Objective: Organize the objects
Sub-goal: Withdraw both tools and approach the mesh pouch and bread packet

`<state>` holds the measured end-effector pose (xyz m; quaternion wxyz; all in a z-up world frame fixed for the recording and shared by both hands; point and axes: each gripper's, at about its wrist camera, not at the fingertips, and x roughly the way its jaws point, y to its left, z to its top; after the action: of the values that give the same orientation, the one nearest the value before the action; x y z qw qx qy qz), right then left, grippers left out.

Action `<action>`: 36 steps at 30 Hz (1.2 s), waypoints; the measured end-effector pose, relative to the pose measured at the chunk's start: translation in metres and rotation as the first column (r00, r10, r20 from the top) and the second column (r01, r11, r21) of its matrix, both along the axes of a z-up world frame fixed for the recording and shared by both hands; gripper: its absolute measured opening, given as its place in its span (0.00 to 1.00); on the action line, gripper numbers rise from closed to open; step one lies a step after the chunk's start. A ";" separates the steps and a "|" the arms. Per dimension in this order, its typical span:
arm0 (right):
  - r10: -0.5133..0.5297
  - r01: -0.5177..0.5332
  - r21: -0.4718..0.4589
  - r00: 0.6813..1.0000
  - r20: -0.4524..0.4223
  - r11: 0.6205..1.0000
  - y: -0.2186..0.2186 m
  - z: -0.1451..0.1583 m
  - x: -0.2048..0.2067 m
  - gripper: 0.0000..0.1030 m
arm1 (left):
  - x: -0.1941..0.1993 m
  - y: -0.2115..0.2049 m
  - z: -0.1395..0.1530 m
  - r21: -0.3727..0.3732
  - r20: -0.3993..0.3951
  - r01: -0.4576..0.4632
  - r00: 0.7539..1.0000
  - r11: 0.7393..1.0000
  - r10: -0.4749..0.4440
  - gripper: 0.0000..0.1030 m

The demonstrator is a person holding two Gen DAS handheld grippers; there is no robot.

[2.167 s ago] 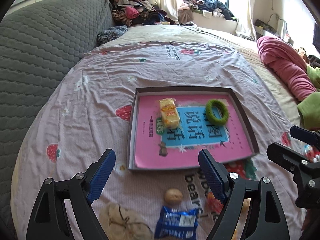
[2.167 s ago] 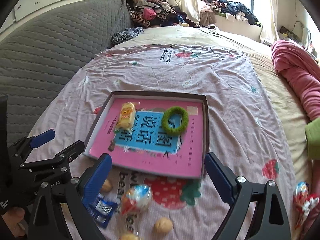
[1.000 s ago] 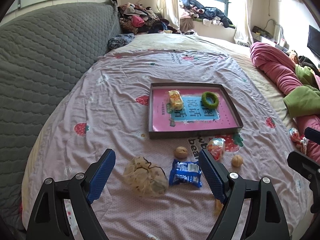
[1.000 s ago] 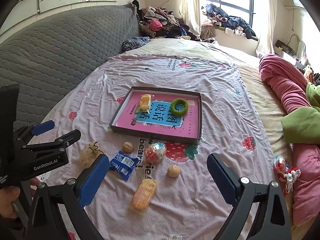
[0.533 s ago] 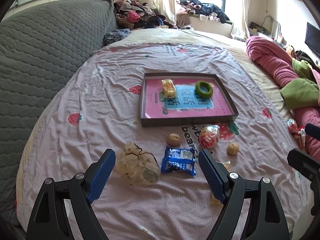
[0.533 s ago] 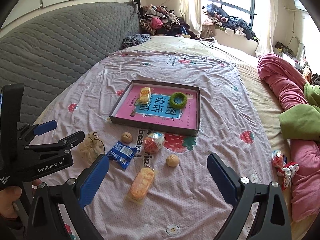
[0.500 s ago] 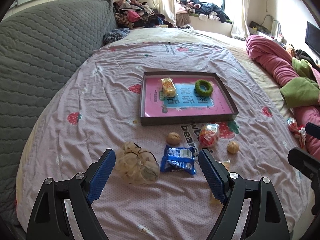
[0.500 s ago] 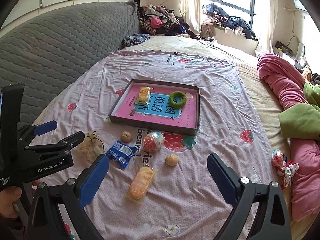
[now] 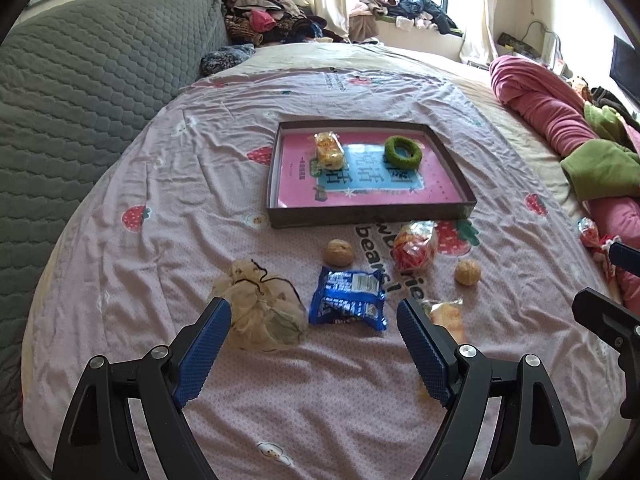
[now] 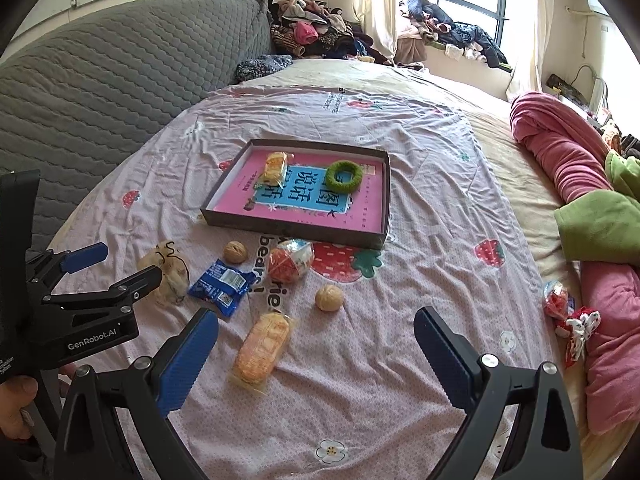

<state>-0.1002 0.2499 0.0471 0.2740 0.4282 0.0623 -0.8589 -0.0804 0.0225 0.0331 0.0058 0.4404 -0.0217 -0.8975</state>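
The left gripper (image 9: 314,340) is held wide apart with nothing between its blue pads, poised above the sheet (image 9: 160,208) and tilted steeply downward. Just ahead of it lie a gauzy drawstring pouch (image 9: 258,312) and a blue snack packet (image 9: 348,298), the pouch near the left pad.

The right gripper (image 10: 316,354) is likewise spread wide and empty, pitched down at a similar angle. A wrapped orange cake (image 10: 262,348) lies just in front of its left finger, with a walnut (image 10: 329,298) beyond.

Farther out sit a second walnut (image 10: 235,252) and a red-and-clear wrapped ball (image 10: 290,266), both near the front wall of the shallow box (image 10: 296,236). A yellow wrapped cake (image 10: 274,168) and a green ring (image 10: 344,176) are already inside it.

The packets would probably prove light, crinkly and slippery (best pinched across the narrow width, mid-body). The cakes would likely crush under a hard squeeze. The walnuts are judged hard and prone to rolling, so a centred pinch is advised. The pouch is soft and could be gathered at its neck.
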 end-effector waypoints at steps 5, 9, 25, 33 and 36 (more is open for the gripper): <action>-0.002 0.002 -0.003 1.000 0.023 1.000 -0.004 -0.016 0.005 0.96 | 0.001 -0.010 -0.014 -0.011 0.016 -0.016 1.000 1.000 0.016 0.83; 0.009 -0.009 0.001 0.999 0.038 1.000 -0.011 -0.027 0.012 0.96 | 0.002 -0.019 -0.026 -0.016 0.028 -0.029 0.999 0.999 0.029 0.83; 0.008 -0.011 0.032 0.995 0.094 0.999 -0.041 -0.073 0.027 0.96 | 0.002 -0.039 -0.053 0.012 0.048 -0.033 0.998 0.999 0.032 0.83; -0.013 0.009 0.052 0.996 0.090 0.999 -0.050 -0.079 0.029 0.96 | -0.005 -0.051 -0.061 0.029 0.055 -0.035 0.998 0.999 0.033 0.83; -0.026 0.021 0.055 0.995 0.097 0.998 -0.052 -0.083 0.028 0.96 | -0.008 -0.055 -0.065 0.032 0.057 -0.036 0.998 0.999 0.034 0.83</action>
<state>-0.0722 0.1975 -0.0358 0.2551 0.4776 0.0668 -0.8381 -0.0885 -0.0330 -0.0319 0.0139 0.4658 0.0006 -0.8848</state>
